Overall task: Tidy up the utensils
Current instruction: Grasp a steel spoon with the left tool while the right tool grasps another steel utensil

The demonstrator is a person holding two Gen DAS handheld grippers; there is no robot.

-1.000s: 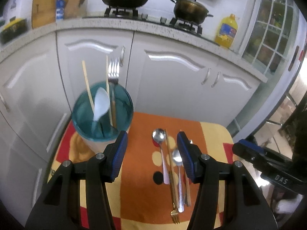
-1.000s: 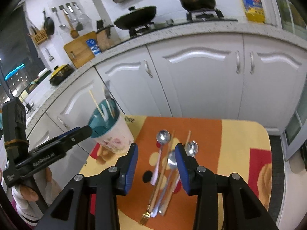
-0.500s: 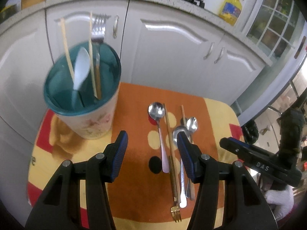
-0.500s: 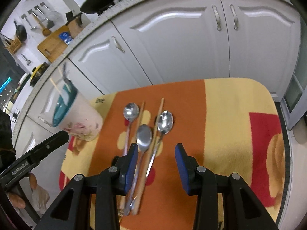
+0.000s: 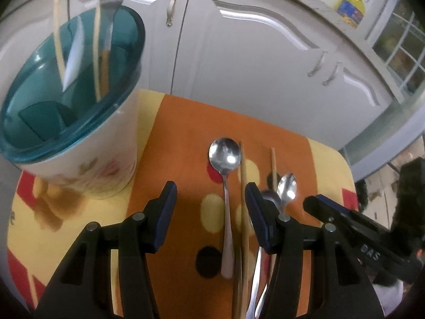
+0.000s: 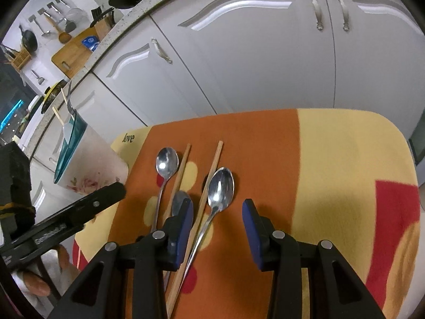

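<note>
Orange cloth (image 6: pixel 260 138) beneath both gripper noses, jaws apart, tilted down

Holder (image 5: pixel 79 138) left — spoons (image 5: pixel 224 159), chopsticks (image 5: pixel 243 199) right.

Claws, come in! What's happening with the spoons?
Both claws open, empty: left claw, right claw. Spoons and chopsticks on cloth. Holder clear.

— What is different from a second ago?
— Both my grippers, left (image 5: pixel 209 191) and right (image 6: pixel 215 210), are lower and closer to the spoons (image 6: pixel 220 186).
— And the holder (image 5: pixel 79 143)?
— It now looms large at ten o'clock of my left claw.
</note>
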